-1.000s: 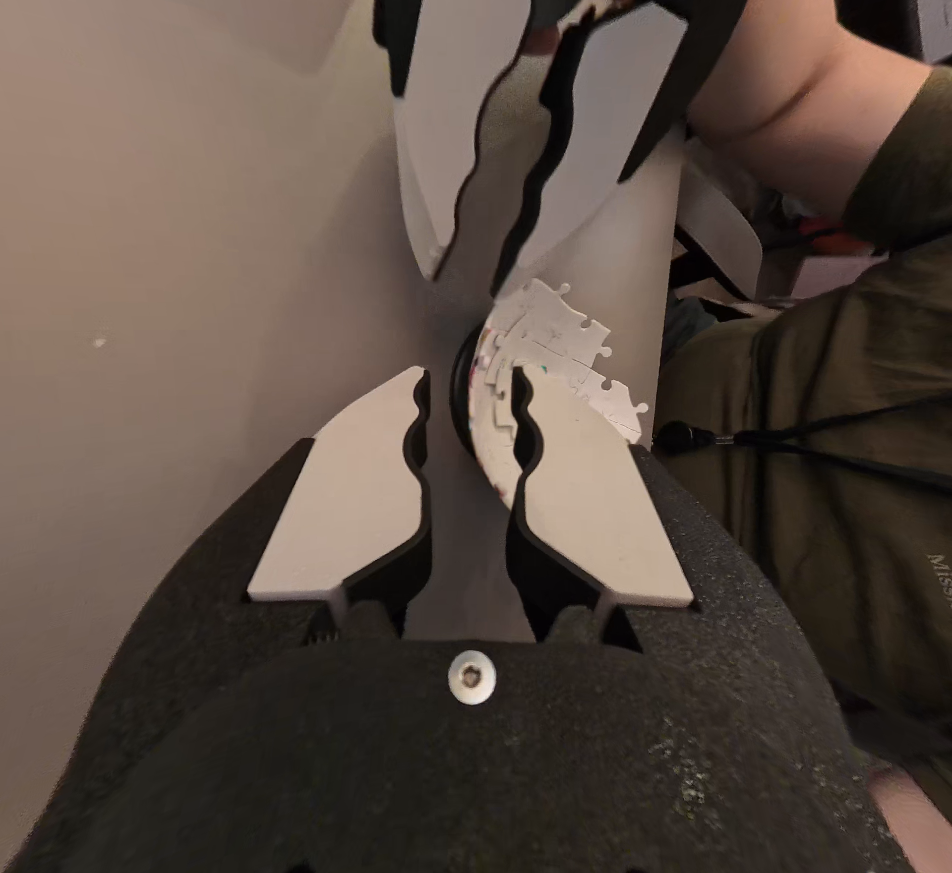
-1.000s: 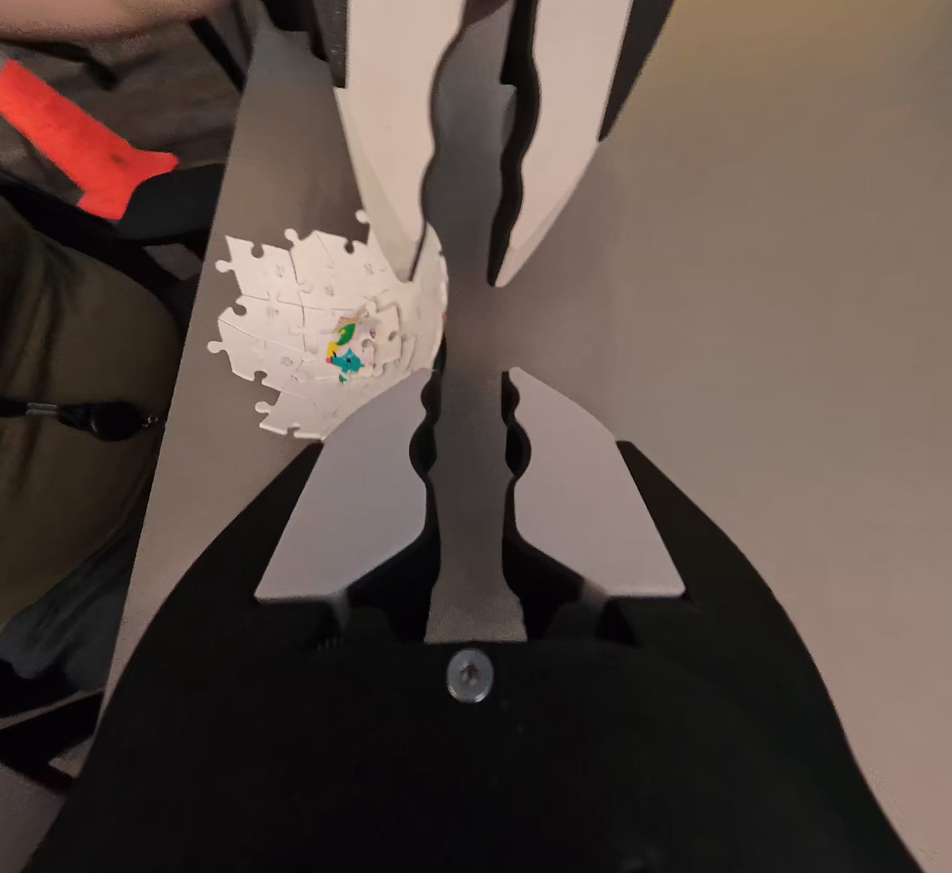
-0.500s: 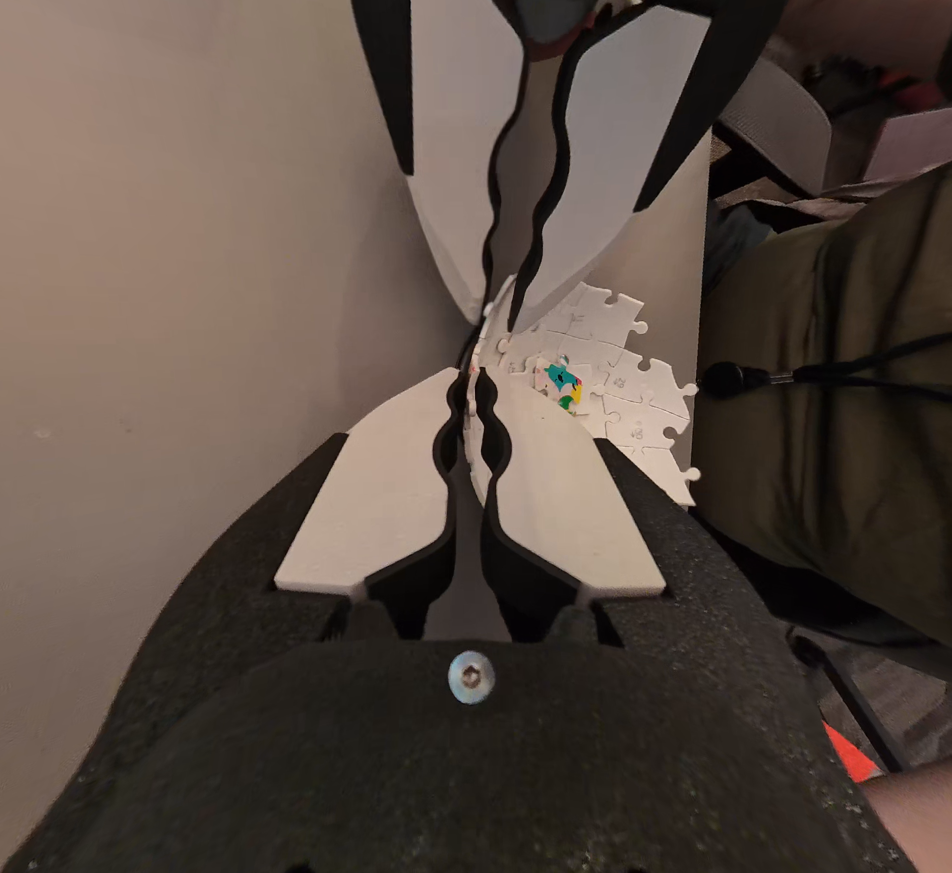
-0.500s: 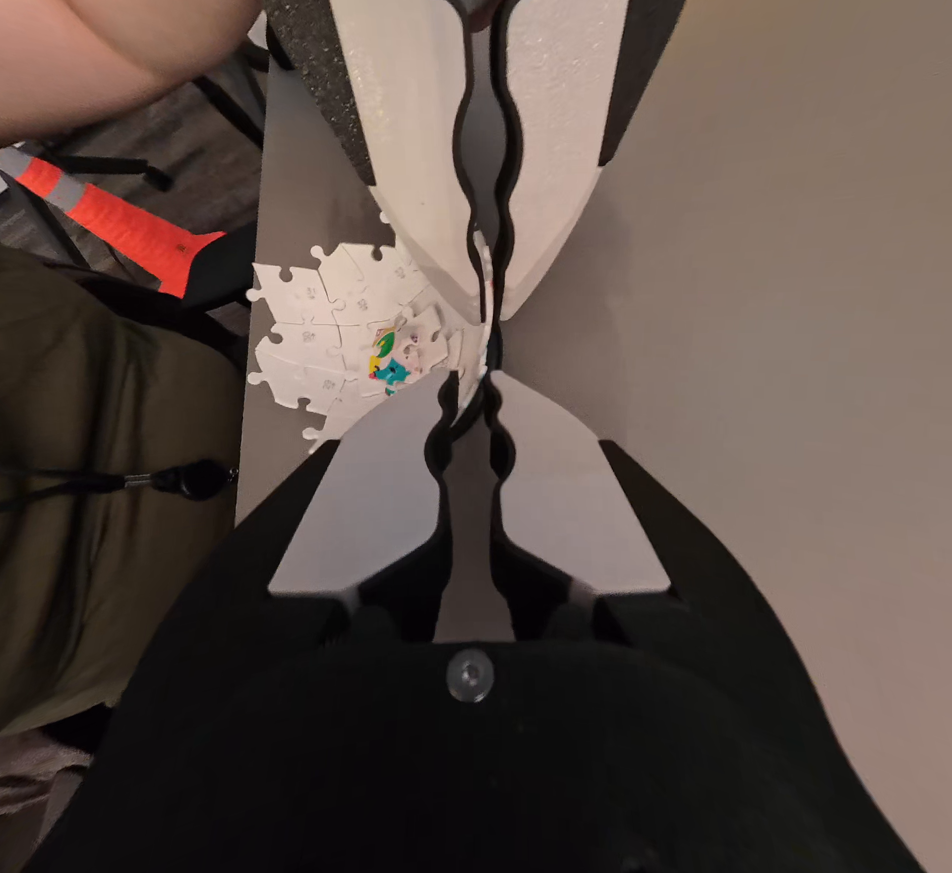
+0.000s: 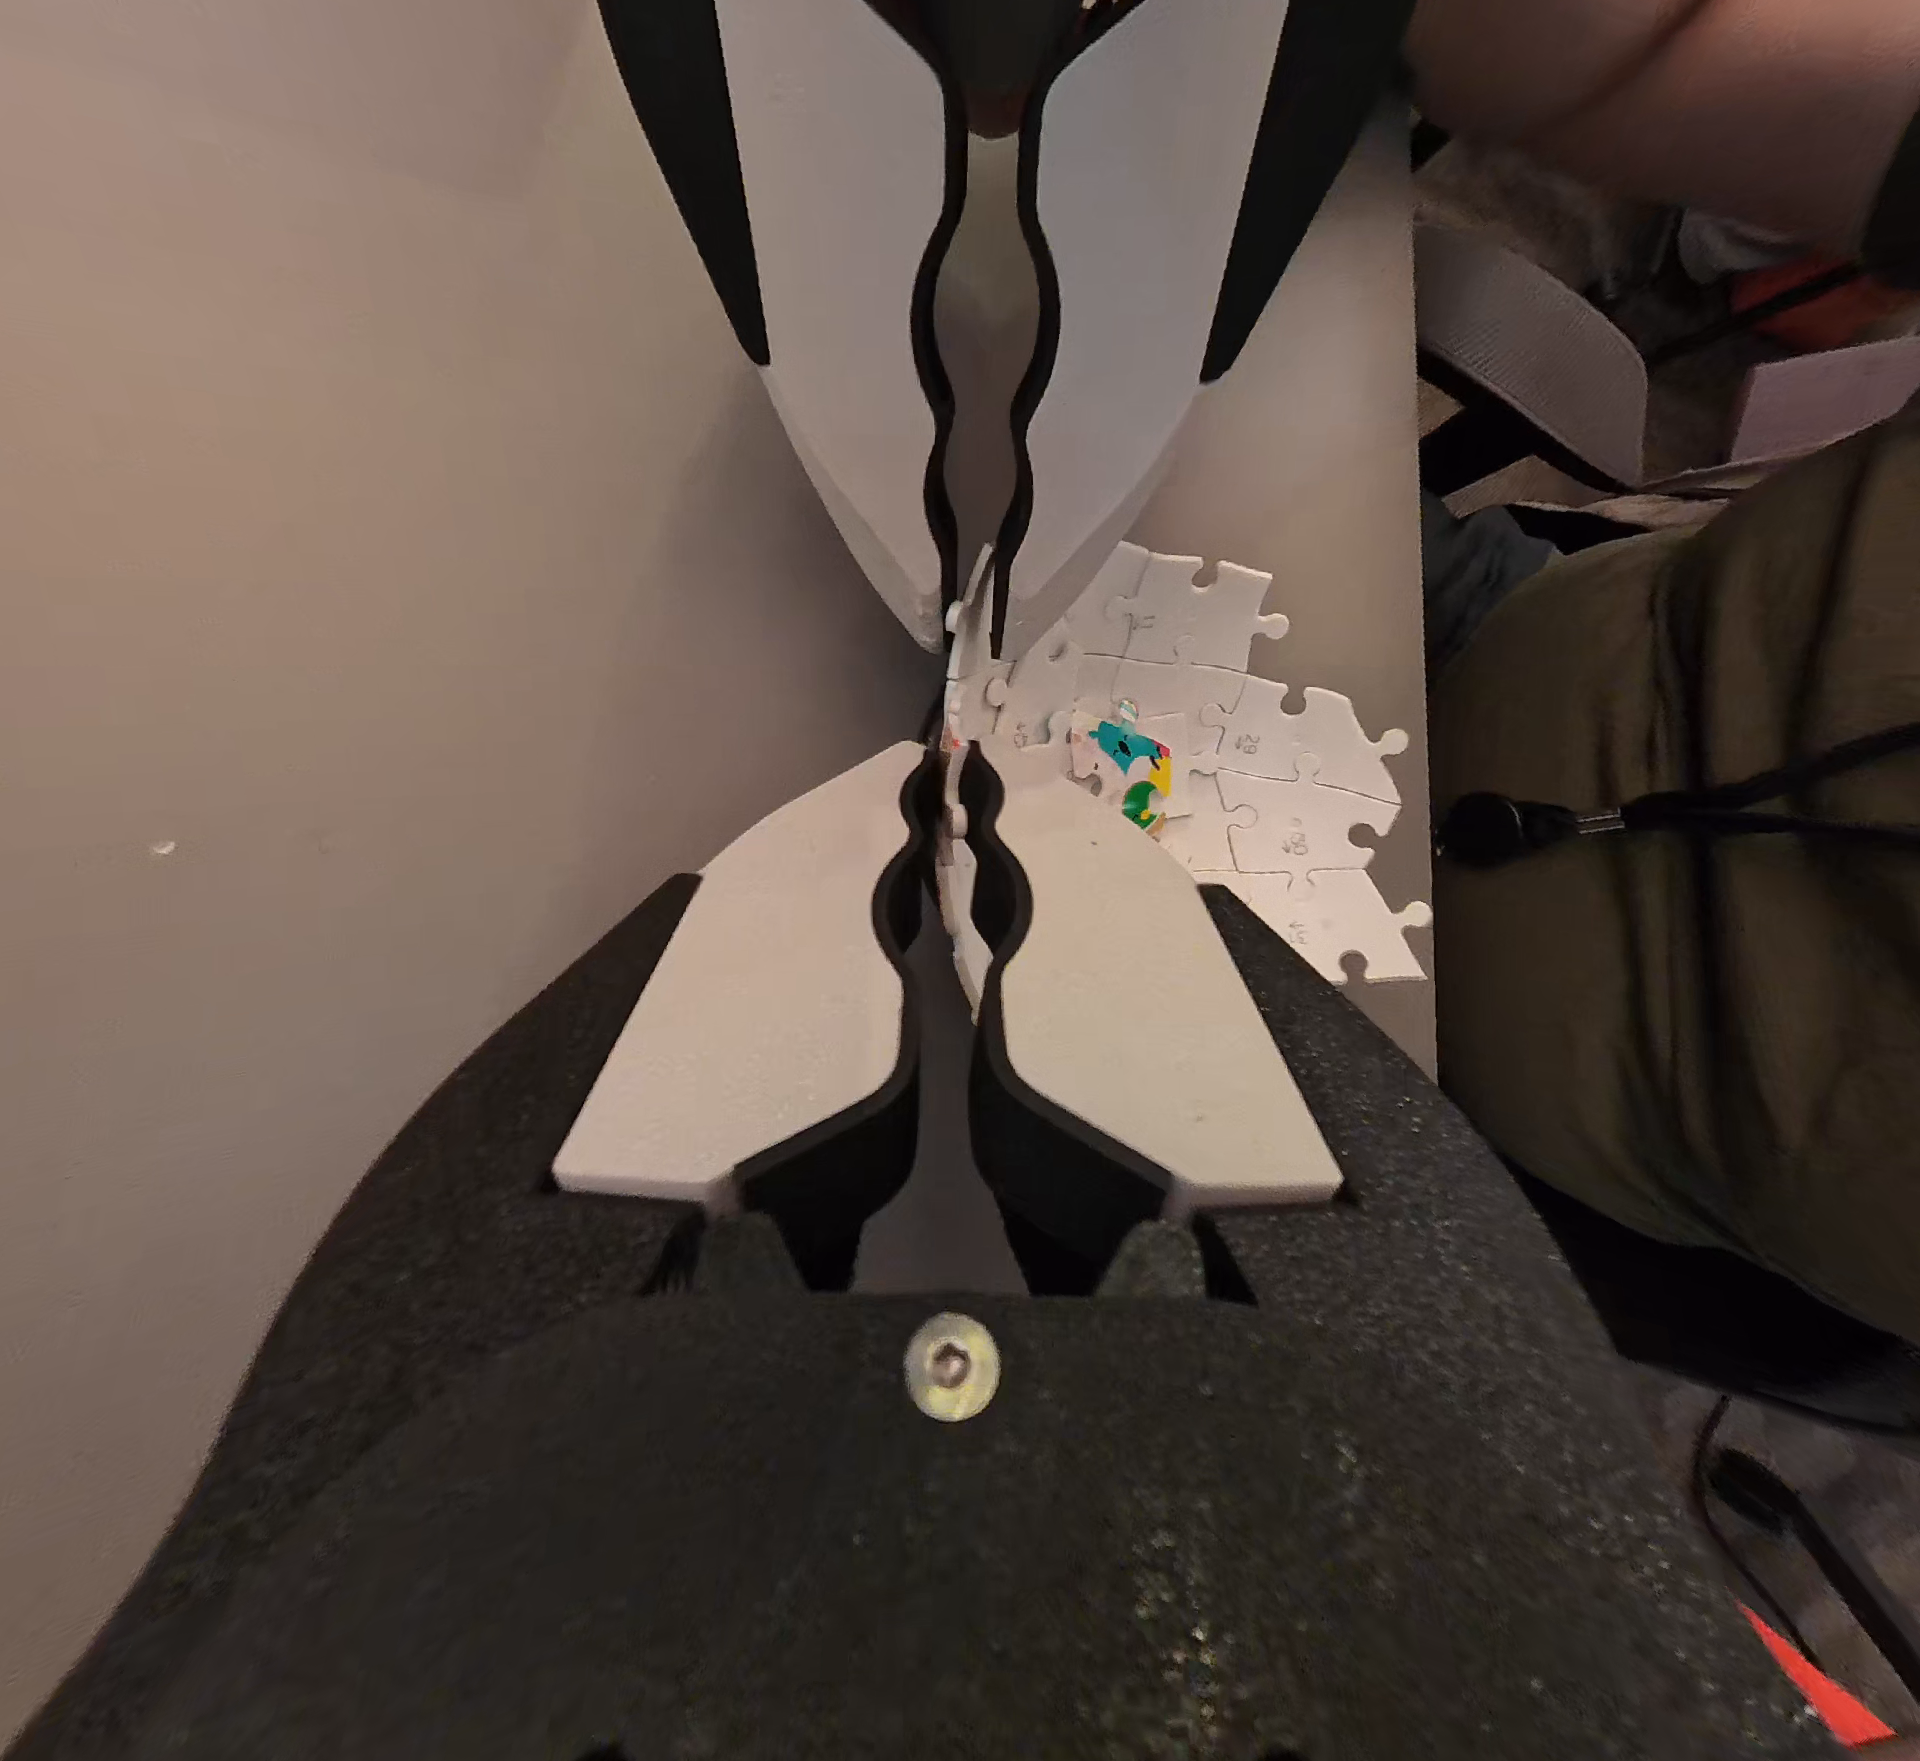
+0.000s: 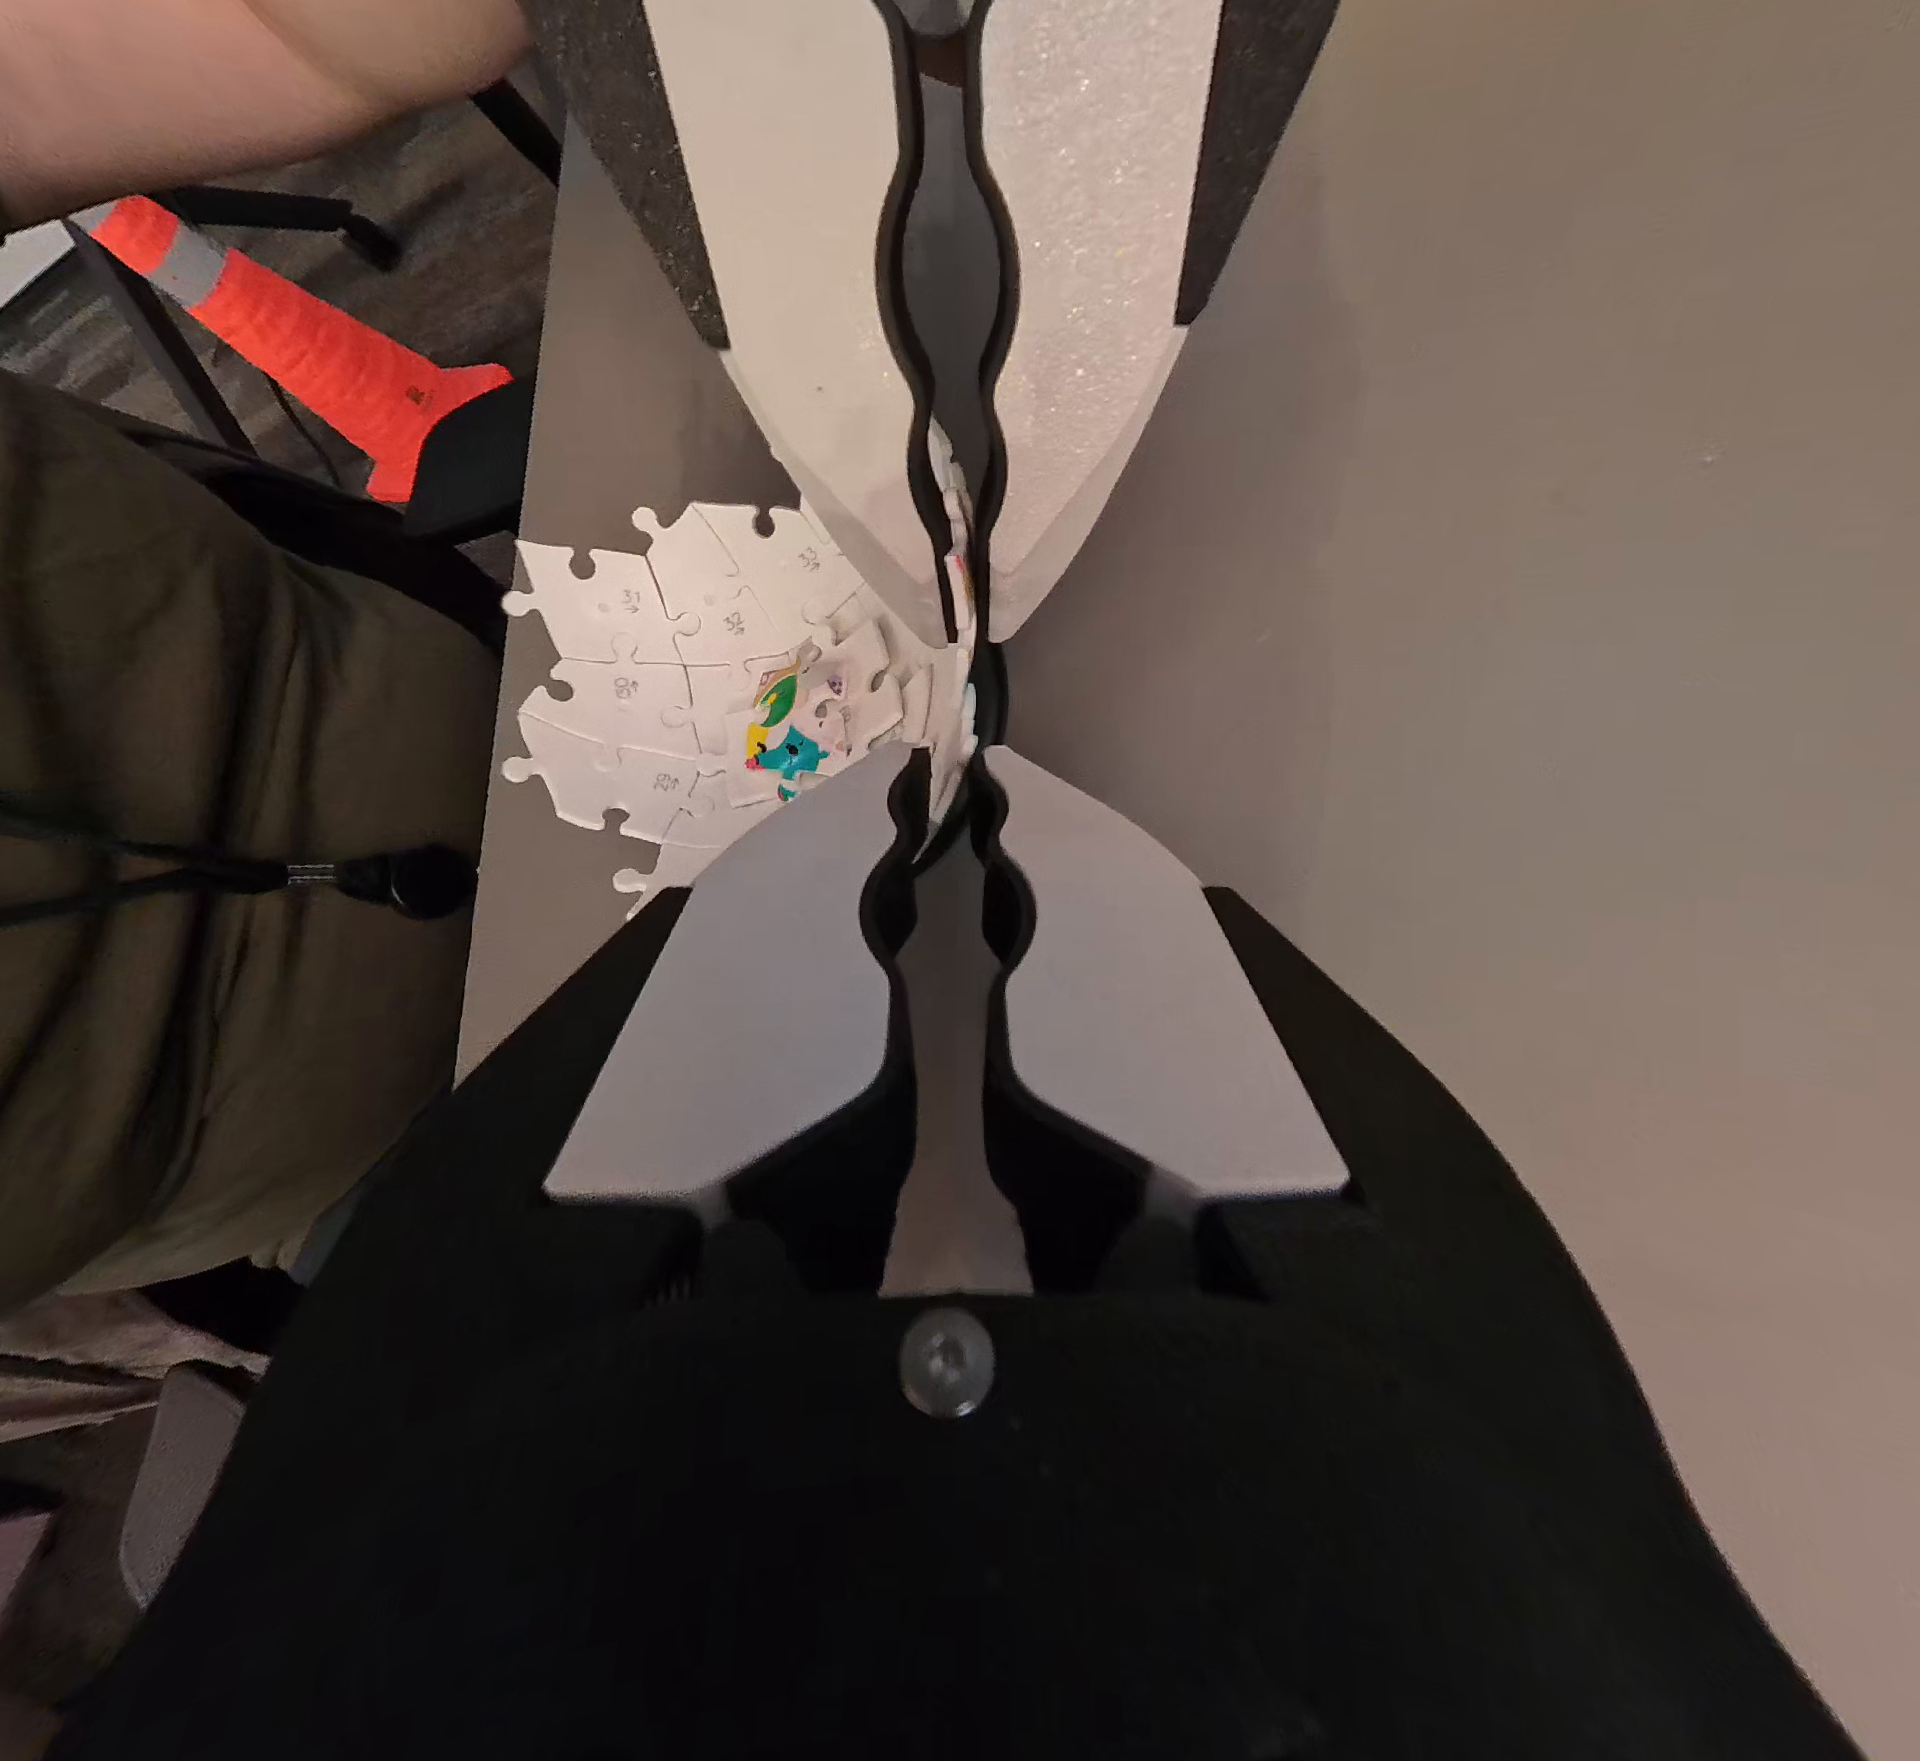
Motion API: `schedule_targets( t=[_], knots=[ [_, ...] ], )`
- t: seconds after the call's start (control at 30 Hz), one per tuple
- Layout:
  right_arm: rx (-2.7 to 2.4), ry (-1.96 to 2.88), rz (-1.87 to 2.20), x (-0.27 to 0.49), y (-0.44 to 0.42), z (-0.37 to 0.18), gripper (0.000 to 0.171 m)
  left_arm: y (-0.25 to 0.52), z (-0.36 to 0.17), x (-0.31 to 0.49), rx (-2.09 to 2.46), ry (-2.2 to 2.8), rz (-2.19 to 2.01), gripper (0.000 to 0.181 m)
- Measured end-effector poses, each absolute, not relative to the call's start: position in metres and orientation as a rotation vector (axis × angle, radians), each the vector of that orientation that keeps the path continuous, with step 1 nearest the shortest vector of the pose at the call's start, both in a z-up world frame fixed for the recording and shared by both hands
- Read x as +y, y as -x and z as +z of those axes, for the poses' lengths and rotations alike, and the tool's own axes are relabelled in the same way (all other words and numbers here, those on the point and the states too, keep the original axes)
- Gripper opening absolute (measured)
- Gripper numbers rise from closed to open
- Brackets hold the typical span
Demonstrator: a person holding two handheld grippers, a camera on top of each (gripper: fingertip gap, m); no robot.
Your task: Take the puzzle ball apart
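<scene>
Bench (image 5: pixel 1340 423) edge lies beside the puzzle ball (image 5: pixel 1247 755). My left hand-held gripper (image 5: pixel 948 766) and right hand-held gripper (image 6: pixel 951 766) each clamp its rim. Printed numbers mark its pieces.

- Both views are dim and warm-toned, with soft indoor light and no hard glare.
- The tabletop (image 5: pixel 312 568) fades from pale grey to a brownish tint toward the picture edges.
- The wide-angle lens bends straight lines near the borders, so the tabletop's edge bows.
- The white puzzle shell (image 6: pixel 665 672) is sharp and the brightest thing in view.
- The near black body of the right tool (image 6: pixel 948 766) is almost featureless shadow; the left tool (image 5: pixel 948 755) shows grainy texture.
- Clutter beyond the tabletop is murky.
</scene>
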State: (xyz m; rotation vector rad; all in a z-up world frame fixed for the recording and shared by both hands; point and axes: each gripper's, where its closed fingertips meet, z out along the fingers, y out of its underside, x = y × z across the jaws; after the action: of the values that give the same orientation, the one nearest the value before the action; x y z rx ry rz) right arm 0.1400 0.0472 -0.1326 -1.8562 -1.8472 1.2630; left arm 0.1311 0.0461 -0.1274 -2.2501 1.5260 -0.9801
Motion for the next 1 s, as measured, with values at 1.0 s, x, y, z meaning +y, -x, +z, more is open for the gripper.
schedule_targets(
  t=[1.0],
  knots=[
    [-2.053,1.556,1.152,0.051,-0.107,-0.122,0.016,-0.110,-0.129,0.043,1.154,2.451,-1.084,0.002]
  ],
)
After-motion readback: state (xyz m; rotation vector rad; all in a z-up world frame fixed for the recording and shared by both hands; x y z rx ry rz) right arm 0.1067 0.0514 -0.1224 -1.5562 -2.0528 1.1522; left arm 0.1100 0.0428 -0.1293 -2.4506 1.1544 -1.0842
